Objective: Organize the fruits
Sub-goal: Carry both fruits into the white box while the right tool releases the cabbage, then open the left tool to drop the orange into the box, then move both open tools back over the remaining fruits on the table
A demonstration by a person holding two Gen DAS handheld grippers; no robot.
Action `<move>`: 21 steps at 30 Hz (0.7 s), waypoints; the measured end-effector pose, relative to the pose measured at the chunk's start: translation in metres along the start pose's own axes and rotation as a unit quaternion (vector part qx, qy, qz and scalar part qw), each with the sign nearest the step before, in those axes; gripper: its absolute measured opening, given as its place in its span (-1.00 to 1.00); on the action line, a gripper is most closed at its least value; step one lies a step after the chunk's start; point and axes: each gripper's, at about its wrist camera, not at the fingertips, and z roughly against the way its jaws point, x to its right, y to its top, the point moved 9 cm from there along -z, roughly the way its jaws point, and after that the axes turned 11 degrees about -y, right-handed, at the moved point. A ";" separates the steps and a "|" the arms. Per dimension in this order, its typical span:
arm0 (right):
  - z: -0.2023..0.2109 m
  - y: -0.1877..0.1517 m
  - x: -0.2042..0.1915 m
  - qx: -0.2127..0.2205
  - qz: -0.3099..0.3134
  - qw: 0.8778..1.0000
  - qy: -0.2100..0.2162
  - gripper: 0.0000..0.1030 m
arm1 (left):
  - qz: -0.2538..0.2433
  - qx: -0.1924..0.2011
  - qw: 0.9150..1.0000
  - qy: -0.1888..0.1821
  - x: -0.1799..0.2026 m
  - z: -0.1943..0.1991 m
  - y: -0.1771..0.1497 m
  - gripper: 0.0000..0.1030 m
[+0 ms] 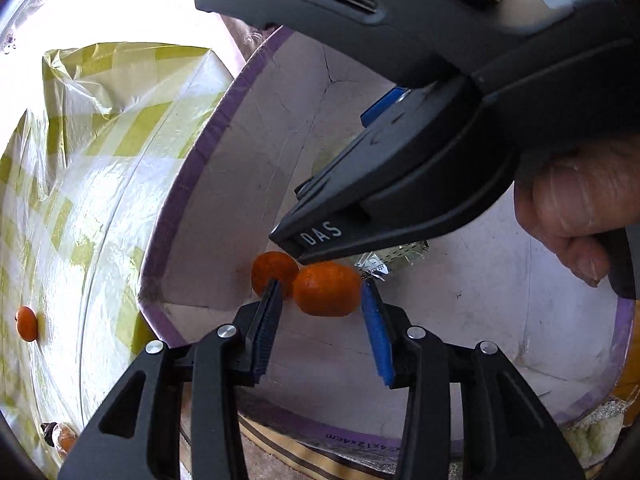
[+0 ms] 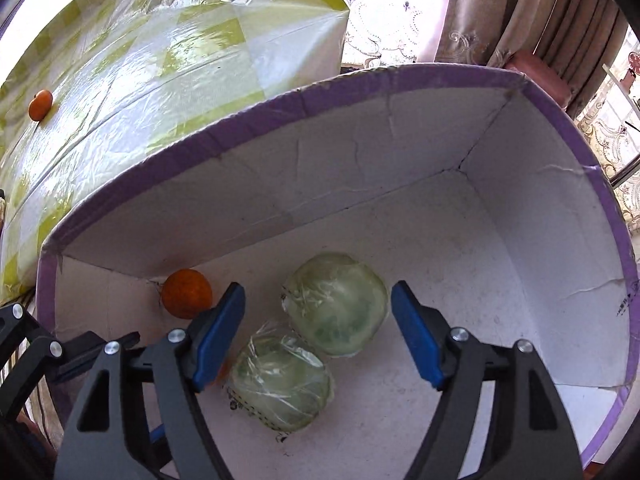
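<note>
A white cardboard box with a purple rim (image 1: 192, 176) (image 2: 304, 92) lies under both grippers. In the left wrist view two oranges (image 1: 326, 288) (image 1: 274, 270) lie on its floor; my left gripper (image 1: 320, 320) is open just above the nearer one, not touching it. The right gripper's body crosses above them, with a hand (image 1: 580, 216) on it. In the right wrist view two plastic-wrapped green fruits (image 2: 338, 302) (image 2: 280, 380) lie in the box, with an orange (image 2: 186, 292) in the corner. My right gripper (image 2: 320, 332) is open above the wrapped fruits, empty.
A table under a yellow-checked plastic cloth (image 1: 80, 200) (image 2: 140, 80) lies beside the box, with a loose orange (image 1: 26, 323) (image 2: 40, 105) on it. A small wrapped item (image 1: 60, 436) sits at the table's near edge. Curtains (image 2: 500, 12) hang behind.
</note>
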 end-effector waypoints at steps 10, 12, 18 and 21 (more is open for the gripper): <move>0.041 0.020 0.035 0.078 -0.056 0.994 -0.045 0.79 | 0.016 0.079 0.997 0.008 -0.009 0.037 0.004 0.67; 0.058 0.025 0.048 0.107 -0.078 0.990 -0.053 0.84 | 0.026 0.106 0.994 0.019 -0.015 0.051 0.004 0.71; 0.111 0.036 0.071 0.181 -0.104 0.971 -0.115 0.95 | 0.086 0.176 0.977 0.083 -0.050 0.095 -0.004 0.72; 0.139 0.039 0.074 0.217 -0.113 0.958 -0.146 0.97 | 0.119 0.213 0.962 0.125 -0.064 0.121 -0.013 0.72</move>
